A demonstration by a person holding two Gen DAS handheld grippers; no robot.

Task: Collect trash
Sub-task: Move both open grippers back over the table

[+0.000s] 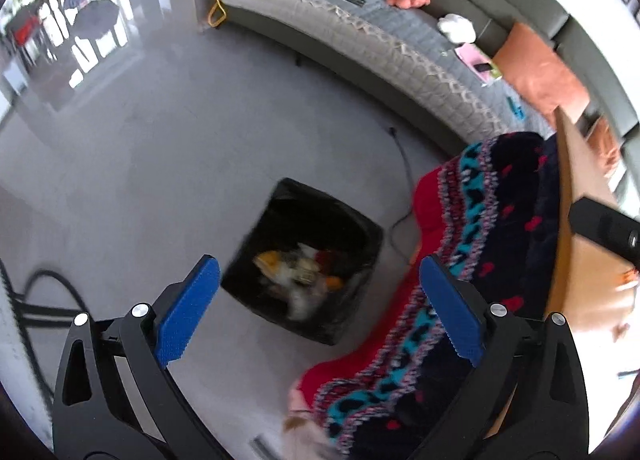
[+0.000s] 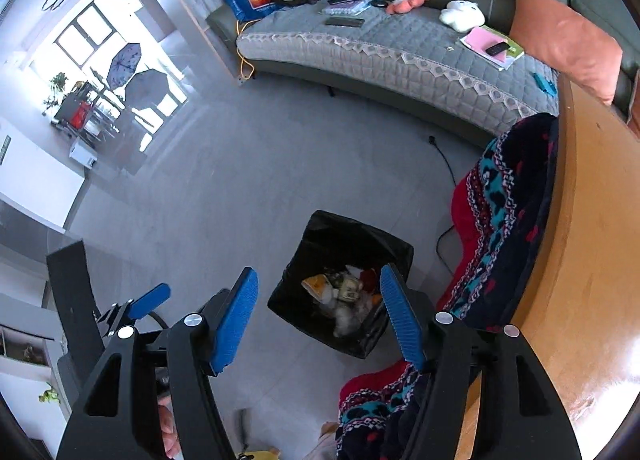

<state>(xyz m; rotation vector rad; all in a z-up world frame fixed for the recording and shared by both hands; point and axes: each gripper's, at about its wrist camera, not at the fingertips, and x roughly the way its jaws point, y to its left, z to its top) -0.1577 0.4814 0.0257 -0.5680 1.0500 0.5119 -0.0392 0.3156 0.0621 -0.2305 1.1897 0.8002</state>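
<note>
A black-lined trash bin (image 1: 308,260) stands on the grey floor, holding several pieces of crumpled trash (image 1: 304,276). It also shows in the right wrist view (image 2: 344,280) with the trash (image 2: 344,292) inside. My left gripper (image 1: 320,300) is open and empty, above the bin. My right gripper (image 2: 320,312) is open and empty, also above the bin. The left gripper's blue pad (image 2: 150,300) shows at the lower left of the right wrist view.
A wooden table (image 2: 592,260) with a red, black and teal knitted blanket (image 2: 504,219) hanging off its edge lies to the right. A grey-covered sofa (image 2: 400,43) with toys, remotes and an orange cushion (image 2: 568,43) stands behind. A black cable (image 2: 444,163) runs on the floor.
</note>
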